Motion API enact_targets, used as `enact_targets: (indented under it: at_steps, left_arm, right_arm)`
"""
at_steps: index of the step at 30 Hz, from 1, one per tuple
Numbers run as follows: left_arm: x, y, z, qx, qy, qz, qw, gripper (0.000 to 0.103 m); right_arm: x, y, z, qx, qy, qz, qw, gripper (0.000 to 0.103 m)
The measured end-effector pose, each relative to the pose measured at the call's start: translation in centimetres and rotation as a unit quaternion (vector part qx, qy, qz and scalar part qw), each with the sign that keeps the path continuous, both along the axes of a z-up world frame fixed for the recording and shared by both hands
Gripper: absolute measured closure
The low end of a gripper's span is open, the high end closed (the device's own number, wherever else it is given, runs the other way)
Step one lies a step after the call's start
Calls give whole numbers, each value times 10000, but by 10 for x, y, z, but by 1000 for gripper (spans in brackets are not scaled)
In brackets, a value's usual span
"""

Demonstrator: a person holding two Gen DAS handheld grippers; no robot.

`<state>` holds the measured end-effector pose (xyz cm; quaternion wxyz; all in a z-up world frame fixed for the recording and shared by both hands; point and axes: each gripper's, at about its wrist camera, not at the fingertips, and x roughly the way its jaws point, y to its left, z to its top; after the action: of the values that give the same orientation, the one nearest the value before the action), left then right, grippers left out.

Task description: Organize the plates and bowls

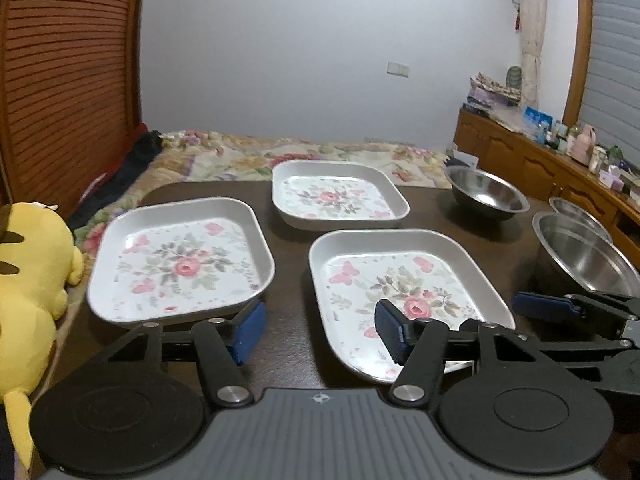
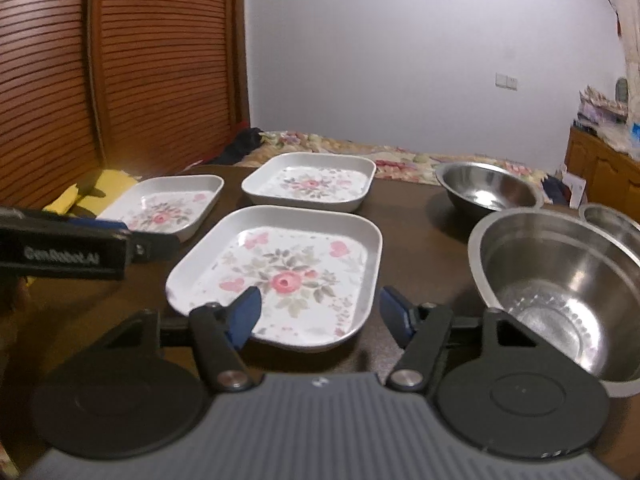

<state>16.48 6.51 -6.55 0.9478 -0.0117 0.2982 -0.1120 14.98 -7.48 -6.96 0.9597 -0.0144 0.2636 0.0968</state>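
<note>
Three square white plates with a pink rose print lie on the dark brown table (image 1: 288, 240): a left plate (image 1: 180, 260), a far plate (image 1: 336, 194) and a near plate (image 1: 400, 292). Three steel bowls stand at the right: a far bowl (image 1: 486, 194), a large near bowl (image 1: 580, 256) and a small bowl (image 1: 576, 210) behind it. My left gripper (image 1: 320, 332) is open and empty, above the table between the left and near plates. My right gripper (image 2: 320, 318) is open and empty, over the near plate (image 2: 288, 272), left of the large bowl (image 2: 560, 284).
A yellow plush toy (image 1: 28, 280) lies at the table's left edge. A bed with a floral quilt (image 1: 280, 156) is behind the table. A wooden slatted door (image 1: 68, 80) is at the left, a cluttered wooden sideboard (image 1: 540, 160) at the right.
</note>
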Motion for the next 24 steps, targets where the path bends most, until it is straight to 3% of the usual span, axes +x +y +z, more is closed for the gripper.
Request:
enact_targets:
  at_steps: [10, 22, 24]
  left_arm:
    - [20, -6, -13, -64, 200, -105, 9997, 65]
    - [31, -4, -20, -249, 326, -68, 9991, 90]
    - [31, -3, -20, -265, 327, -41, 9991, 93]
  right_arm:
    - [11, -7, -9, 222, 255, -231, 9992, 45]
    - [26, -18, -15, 593, 440, -463, 9962, 67]
    - [28, -19, -15, 617, 438, -513, 9958, 77]
